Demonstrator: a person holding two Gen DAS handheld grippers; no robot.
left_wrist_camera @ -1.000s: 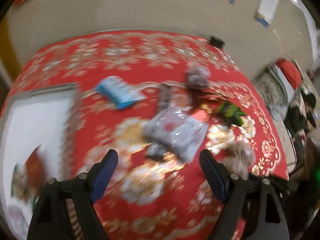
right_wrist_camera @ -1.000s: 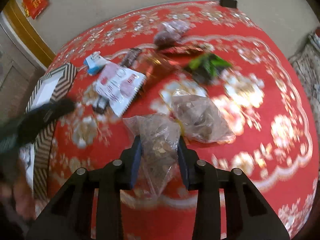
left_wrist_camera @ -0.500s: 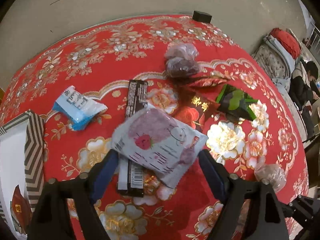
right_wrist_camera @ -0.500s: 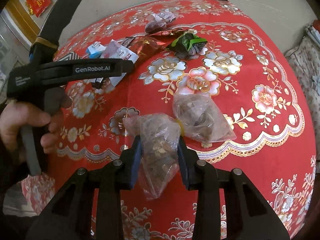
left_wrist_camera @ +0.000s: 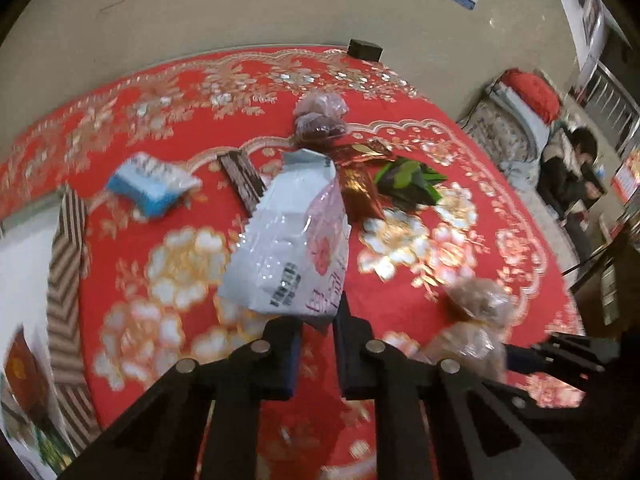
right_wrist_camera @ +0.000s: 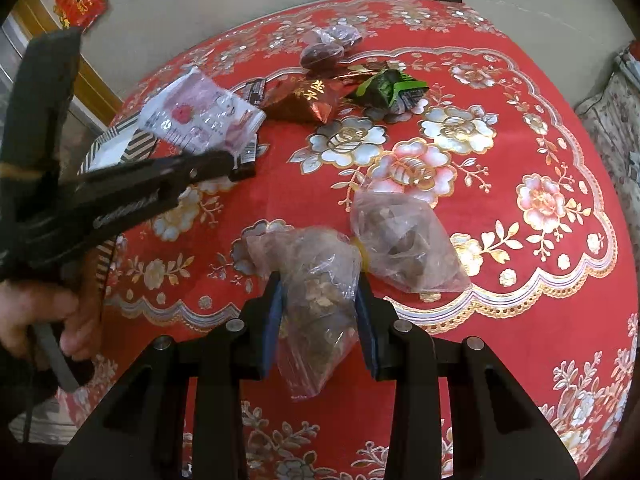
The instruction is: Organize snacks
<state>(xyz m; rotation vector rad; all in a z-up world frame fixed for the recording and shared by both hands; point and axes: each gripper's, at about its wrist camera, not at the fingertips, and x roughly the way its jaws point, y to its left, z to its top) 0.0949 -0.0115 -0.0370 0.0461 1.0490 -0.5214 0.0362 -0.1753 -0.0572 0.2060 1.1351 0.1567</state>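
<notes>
Left tool [left_wrist_camera: 316, 320], jaws just closed, grips the white-and-pink snack packet [left_wrist_camera: 292, 244] by its lower edge above the red tabletop [left_wrist_camera: 400, 304]; right tool [right_wrist_camera: 318, 300] clamps a clear bag of nuts [right_wrist_camera: 316, 292]

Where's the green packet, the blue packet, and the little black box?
green packet [right_wrist_camera: 386, 90], right wrist view, middle of the wrapper
blue packet [left_wrist_camera: 150, 182], left wrist view, its front face
black box [left_wrist_camera: 365, 49], left wrist view, its side

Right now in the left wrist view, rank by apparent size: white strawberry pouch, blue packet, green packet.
1. white strawberry pouch, largest, though nearest the camera
2. blue packet and green packet: similar, blurred, unranked
</notes>
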